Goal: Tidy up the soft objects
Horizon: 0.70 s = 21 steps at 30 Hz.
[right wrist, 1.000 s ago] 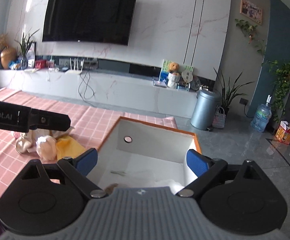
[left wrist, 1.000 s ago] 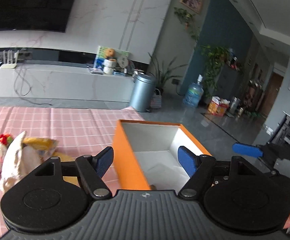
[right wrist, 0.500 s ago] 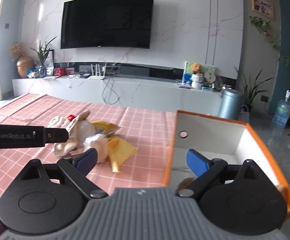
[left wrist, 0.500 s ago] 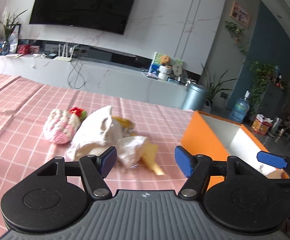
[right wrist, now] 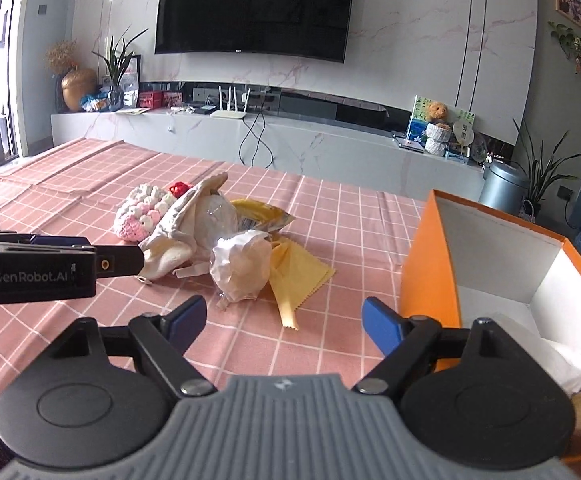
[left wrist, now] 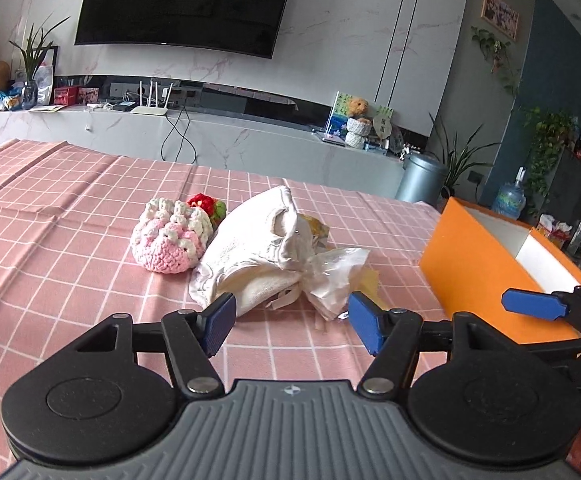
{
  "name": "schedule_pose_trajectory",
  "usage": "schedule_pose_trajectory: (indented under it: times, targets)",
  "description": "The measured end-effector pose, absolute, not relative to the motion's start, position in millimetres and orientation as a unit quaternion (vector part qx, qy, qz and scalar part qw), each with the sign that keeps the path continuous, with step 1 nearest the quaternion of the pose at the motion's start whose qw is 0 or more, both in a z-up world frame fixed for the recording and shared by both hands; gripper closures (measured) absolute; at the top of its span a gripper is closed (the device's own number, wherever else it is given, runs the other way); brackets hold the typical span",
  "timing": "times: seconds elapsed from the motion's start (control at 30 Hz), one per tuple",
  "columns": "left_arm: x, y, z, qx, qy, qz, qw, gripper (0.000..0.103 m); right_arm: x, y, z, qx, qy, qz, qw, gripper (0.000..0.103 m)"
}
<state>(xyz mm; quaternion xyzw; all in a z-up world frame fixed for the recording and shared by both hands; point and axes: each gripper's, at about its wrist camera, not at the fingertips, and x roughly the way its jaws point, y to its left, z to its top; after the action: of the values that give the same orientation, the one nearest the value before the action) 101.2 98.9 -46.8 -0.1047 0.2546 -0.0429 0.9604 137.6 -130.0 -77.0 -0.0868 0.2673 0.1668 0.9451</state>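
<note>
A pile of soft things lies on the pink checked tablecloth: a pink-and-white crochet piece (left wrist: 168,238) (right wrist: 138,214), a cream cloth bag (left wrist: 250,250) (right wrist: 178,224), a crumpled clear plastic bag (left wrist: 336,270) (right wrist: 242,264), a yellow cloth (right wrist: 298,272) and a yellow packet (right wrist: 260,212). An orange box (left wrist: 478,268) (right wrist: 426,256) with a white inside stands to the right and holds something white (right wrist: 562,360). My left gripper (left wrist: 290,322) is open and empty just before the cream bag. My right gripper (right wrist: 282,322) is open and empty, near the yellow cloth.
The left gripper's body (right wrist: 50,266) crosses the left of the right wrist view. The right gripper's fingers (left wrist: 530,304) show beside the box in the left wrist view. A red crochet flower (left wrist: 204,202) sits behind the pile. A TV console stands beyond the table.
Both grippers have swung left, away from above the orange box and toward the pile of soft things. Both stay open and empty.
</note>
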Motion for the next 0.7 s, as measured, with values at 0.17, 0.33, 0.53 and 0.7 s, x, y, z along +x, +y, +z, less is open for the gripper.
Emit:
schedule_pose_trajectory:
  times: [0.17,0.33,0.53,0.7]
  targets:
    - [125,107,-49,-0.109,0.266,-0.033,0.957,0.021,166,-121,-77,-0.095,0.269,0.17,0.943,0.024]
    - [154,108,-43,-0.109,0.269,-0.032,0.956,0.019,197,-102,-77,-0.122,0.261,0.195,0.937,0.024]
    - [191,105,-48,-0.093,0.303,-0.022,0.948,0.027,218,-86,-84,-0.147,0.263,0.225,0.926,0.024]
    - [203,108,-55,-0.088,0.331,-0.025,0.939,0.052,228,-72,-90,-0.162,0.261,0.246,0.919,0.024]
